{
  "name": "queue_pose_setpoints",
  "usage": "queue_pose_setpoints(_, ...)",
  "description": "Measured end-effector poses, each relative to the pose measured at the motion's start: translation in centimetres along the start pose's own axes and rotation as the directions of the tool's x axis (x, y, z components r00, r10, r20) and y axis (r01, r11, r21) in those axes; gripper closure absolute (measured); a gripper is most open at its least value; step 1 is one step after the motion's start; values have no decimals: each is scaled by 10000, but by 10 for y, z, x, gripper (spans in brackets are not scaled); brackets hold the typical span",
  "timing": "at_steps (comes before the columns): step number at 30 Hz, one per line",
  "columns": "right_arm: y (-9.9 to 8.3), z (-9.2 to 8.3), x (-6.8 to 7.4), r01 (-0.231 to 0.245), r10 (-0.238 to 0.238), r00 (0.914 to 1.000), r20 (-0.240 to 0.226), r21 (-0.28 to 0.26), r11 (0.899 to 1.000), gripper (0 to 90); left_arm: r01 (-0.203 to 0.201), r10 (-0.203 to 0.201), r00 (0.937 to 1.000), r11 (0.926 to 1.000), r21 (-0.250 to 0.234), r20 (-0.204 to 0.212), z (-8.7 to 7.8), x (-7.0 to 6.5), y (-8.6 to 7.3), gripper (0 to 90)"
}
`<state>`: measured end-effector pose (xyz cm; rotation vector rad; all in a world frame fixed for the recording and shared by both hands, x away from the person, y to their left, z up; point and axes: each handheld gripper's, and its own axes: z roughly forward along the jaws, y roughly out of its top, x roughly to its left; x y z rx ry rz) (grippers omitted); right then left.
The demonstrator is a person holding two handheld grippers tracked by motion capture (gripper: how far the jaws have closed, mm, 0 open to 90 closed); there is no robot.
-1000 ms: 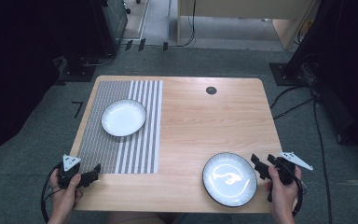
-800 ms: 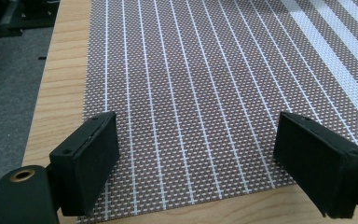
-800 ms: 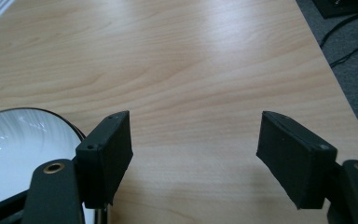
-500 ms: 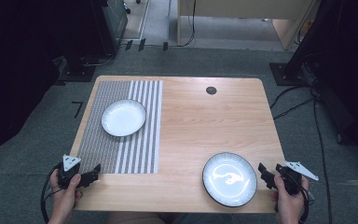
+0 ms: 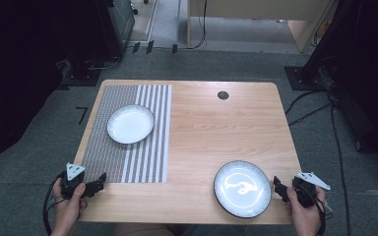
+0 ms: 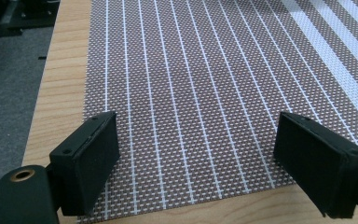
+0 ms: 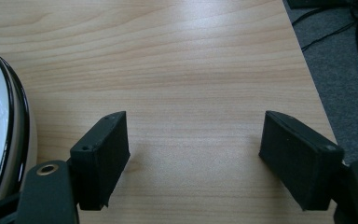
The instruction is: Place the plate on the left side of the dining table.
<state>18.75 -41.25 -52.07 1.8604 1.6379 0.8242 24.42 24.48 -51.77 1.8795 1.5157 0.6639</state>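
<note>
A: Item one, right gripper (image 5: 281,188). Location?

B: Lower right of the high view, held in the person's right hand (image 5: 305,211) at the near right corner of the wooden table (image 5: 211,132). Its jaws stand apart with nothing between them. They have just been opening a little further. In the right gripper view bare wood shows in the gap between the two black jaws.

A: Item two, nearest dish?

B: Black-rimmed plate (image 5: 242,188), white inside with a pale marking, lower right of centre in the high view. It lies flat on the bare wood, just left of the right gripper and not touched by it. In the right gripper view its dark rim (image 7: 14,107) curves along the left edge of the frame, beside the left jaw.

A: Item three, left gripper (image 5: 98,184)?

B: Lower left of the high view, in the left hand (image 5: 69,209). Jaws released, wide apart, holding nothing. In the left gripper view they hang over the near edge of the striped placemat (image 6: 205,93).

A: Item four, remaining stock?

B: White plate (image 5: 131,123), upper left of centre in the high view, resting on the placemat, well apart from both grippers. A small dark round disc (image 5: 223,95) sits in the tabletop near the far edge.
</note>
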Motion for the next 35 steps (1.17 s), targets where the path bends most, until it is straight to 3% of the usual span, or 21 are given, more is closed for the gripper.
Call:
queue_pose_setpoints(8,0,5,8,602,-605,9974,391,105,9981,163,-2,2,10000,10000,1,1,0,0,0,140)
queue_pose_setpoints(35,-2,6,9,639,-640,9974,341,43,9979,128,44,-44,10000,10000,2,-69,0,-1,0,139)
